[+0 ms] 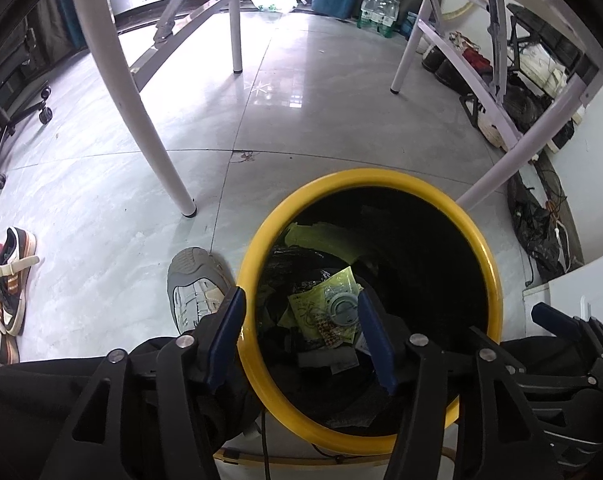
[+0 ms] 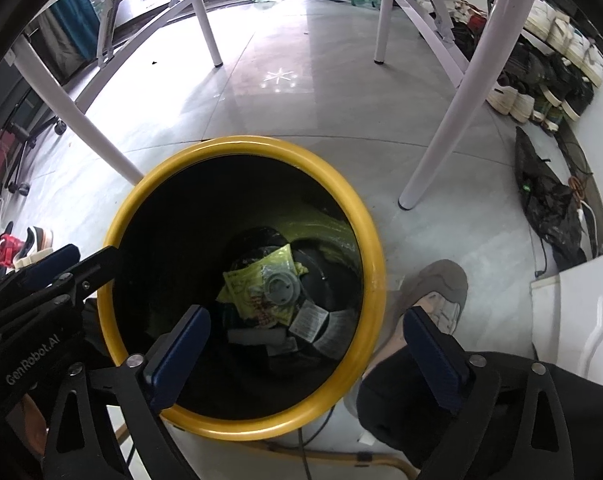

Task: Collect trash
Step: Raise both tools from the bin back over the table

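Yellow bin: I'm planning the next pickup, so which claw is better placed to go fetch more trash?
Probably the right claw: it stands wide open and empty above the yellow bin. The left claw is empty too, but narrower. Both hang over the trash inside.

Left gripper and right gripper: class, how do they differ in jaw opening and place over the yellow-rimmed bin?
The left gripper has narrower jaws than the right gripper. Each straddles the yellow-rimmed bin on its own side. Both point down, open and empty.
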Demonstrator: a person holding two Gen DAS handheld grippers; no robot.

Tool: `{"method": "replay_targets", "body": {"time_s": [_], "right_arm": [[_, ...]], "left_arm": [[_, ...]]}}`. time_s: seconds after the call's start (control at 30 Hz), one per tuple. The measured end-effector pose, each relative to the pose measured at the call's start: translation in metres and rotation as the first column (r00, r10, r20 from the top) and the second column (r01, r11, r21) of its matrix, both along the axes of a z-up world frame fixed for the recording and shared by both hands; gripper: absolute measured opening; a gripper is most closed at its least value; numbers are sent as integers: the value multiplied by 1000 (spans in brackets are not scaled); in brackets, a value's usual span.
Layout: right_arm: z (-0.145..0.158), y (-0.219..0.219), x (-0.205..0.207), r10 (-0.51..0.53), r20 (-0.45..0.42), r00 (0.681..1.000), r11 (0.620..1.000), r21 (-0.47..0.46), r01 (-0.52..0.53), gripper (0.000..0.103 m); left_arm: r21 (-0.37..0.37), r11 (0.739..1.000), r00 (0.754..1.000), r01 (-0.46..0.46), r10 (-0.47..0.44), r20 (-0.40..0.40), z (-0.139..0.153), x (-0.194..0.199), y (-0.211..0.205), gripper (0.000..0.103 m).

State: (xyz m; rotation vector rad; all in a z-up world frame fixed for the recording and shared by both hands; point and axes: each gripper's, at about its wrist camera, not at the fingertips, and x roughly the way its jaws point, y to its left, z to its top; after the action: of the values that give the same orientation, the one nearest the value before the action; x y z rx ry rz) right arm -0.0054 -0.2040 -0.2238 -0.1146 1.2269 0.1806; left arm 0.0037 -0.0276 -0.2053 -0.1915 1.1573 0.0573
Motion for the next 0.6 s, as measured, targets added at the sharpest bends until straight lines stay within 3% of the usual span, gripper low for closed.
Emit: {"method": "replay_targets", "body": {"time_s": [0.33, 0.5, 0.6], "right_arm": [[14, -1, -6, -12, 47, 999, 1000, -2, 12, 103], [46, -5, -20, -28, 123, 992, 999, 49, 22, 103], [78, -9, -30, -40, 216, 976, 995, 94, 20, 103]], "left_arm": [[-21, 999, 996, -30, 32, 80, 23, -13, 7, 56], [-20, 1000, 988, -15, 18, 156, 51, -25, 9, 56], [-30, 1000, 975, -2, 9, 223, 76, -33, 10, 56]]}}
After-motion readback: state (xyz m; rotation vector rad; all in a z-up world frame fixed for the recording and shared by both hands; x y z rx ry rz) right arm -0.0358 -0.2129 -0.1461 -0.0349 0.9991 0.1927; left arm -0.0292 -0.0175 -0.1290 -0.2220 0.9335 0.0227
